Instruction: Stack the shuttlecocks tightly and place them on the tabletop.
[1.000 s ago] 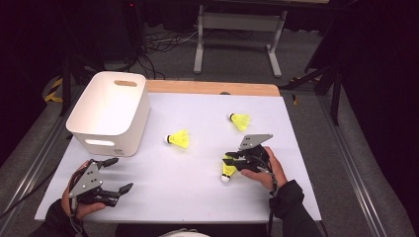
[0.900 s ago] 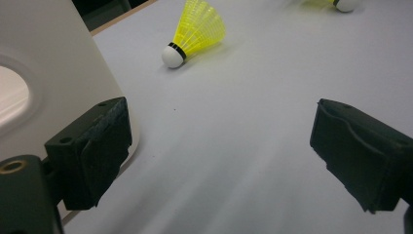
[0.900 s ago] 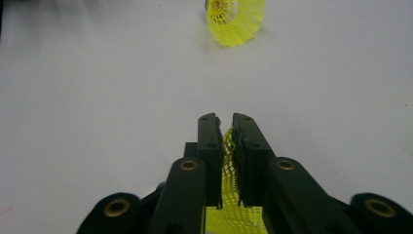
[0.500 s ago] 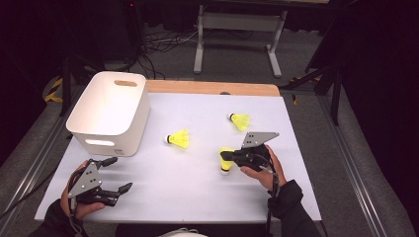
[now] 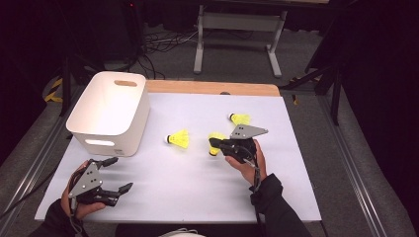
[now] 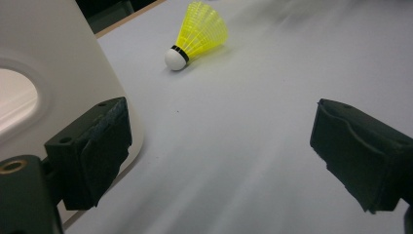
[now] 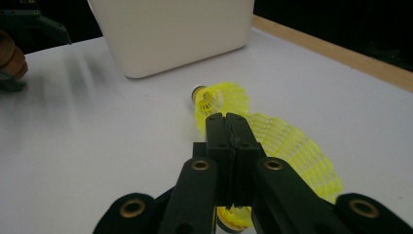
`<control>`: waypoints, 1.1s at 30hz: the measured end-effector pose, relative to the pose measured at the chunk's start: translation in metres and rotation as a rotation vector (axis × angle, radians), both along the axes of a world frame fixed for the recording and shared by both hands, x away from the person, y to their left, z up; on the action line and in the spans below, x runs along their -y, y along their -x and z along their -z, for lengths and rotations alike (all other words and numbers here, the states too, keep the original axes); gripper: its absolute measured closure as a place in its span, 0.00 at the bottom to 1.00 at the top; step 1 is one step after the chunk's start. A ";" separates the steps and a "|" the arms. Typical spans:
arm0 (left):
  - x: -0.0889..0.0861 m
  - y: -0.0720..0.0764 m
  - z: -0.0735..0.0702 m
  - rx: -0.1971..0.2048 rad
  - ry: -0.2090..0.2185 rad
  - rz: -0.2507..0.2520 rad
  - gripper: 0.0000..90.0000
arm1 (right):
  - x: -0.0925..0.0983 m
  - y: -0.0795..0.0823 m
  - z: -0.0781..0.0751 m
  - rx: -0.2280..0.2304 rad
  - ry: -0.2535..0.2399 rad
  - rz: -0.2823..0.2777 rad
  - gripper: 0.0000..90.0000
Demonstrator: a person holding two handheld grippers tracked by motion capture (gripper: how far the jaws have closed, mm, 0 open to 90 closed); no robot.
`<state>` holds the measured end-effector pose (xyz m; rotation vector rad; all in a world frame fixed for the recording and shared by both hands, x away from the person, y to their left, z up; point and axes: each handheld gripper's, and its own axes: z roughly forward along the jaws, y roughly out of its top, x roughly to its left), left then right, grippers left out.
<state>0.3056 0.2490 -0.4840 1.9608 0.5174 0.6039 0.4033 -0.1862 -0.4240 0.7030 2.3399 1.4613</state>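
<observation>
My right gripper (image 5: 214, 143) is shut on the skirt of a yellow shuttlecock (image 5: 216, 138), holding it just above the white table. In the right gripper view the jaws are pressed together, with the held shuttlecock's mesh skirt (image 7: 292, 146) crushed beside them. A second yellow shuttlecock (image 5: 178, 139) (image 7: 214, 100) lies just beyond the jaws, its white cork towards the bin. A third shuttlecock (image 5: 240, 119) lies farther back on the right. My left gripper (image 5: 120, 174) (image 6: 219, 146) rests open near the front left, beside the bin, with nothing between its jaws. The lying shuttlecock (image 6: 197, 31) is ahead of it.
A white plastic bin (image 5: 108, 113) (image 6: 58, 58) (image 7: 170, 34) with handle cut-outs stands at the table's far left. A wooden strip (image 5: 212, 88) runs along the far edge of the white table (image 5: 197, 197). Cables and a metal stand lie on the floor behind.
My right gripper has closed on the shuttlecock and carried it away from the person and leftwards, towards the middle shuttlecock. The left gripper has stayed put.
</observation>
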 end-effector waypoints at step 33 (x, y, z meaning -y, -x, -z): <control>0.003 0.000 0.002 -0.011 -0.011 0.017 0.10 | 0.066 0.024 0.040 -0.162 0.145 0.015 0.78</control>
